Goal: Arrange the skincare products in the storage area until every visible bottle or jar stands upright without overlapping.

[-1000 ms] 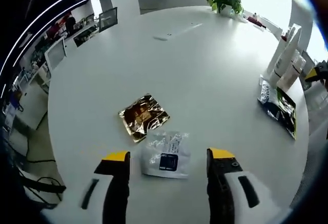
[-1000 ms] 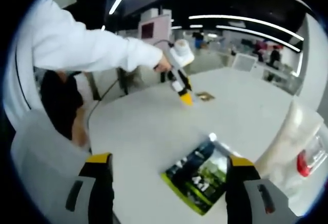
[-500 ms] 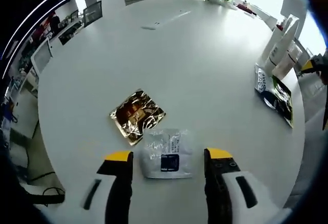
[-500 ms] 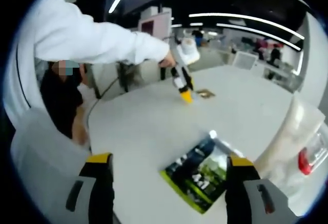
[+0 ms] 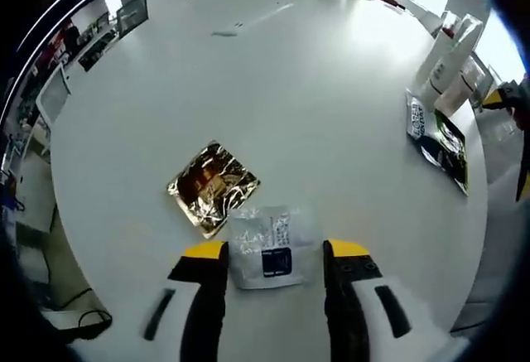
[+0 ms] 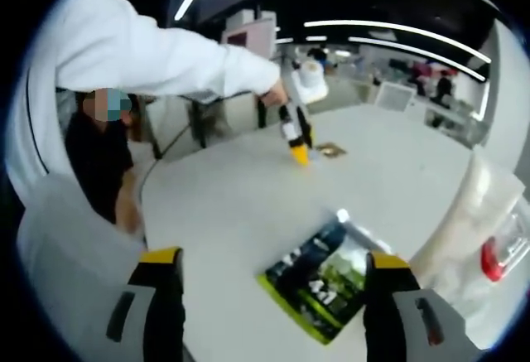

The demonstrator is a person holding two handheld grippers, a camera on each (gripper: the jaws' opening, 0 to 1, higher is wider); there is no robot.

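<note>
The white sachet (image 5: 267,247) lies flat on the round white tabletop (image 5: 315,122), between the spread jaws of the left gripper (image 5: 273,252), which looks lined up to pinch it. Just beside it, corners touching or nearly so, lies a gold foil packet (image 5: 213,186).

Well apart, at the tabletop's far edge, white bottles (image 5: 451,60) stand upright together, apparently the storage area, with a dark green pouch (image 5: 439,137) flat at their foot. In the right gripper view that pouch (image 6: 323,279) lies between the parted jaws of the right gripper (image 6: 277,283), empty and ready.
</note>
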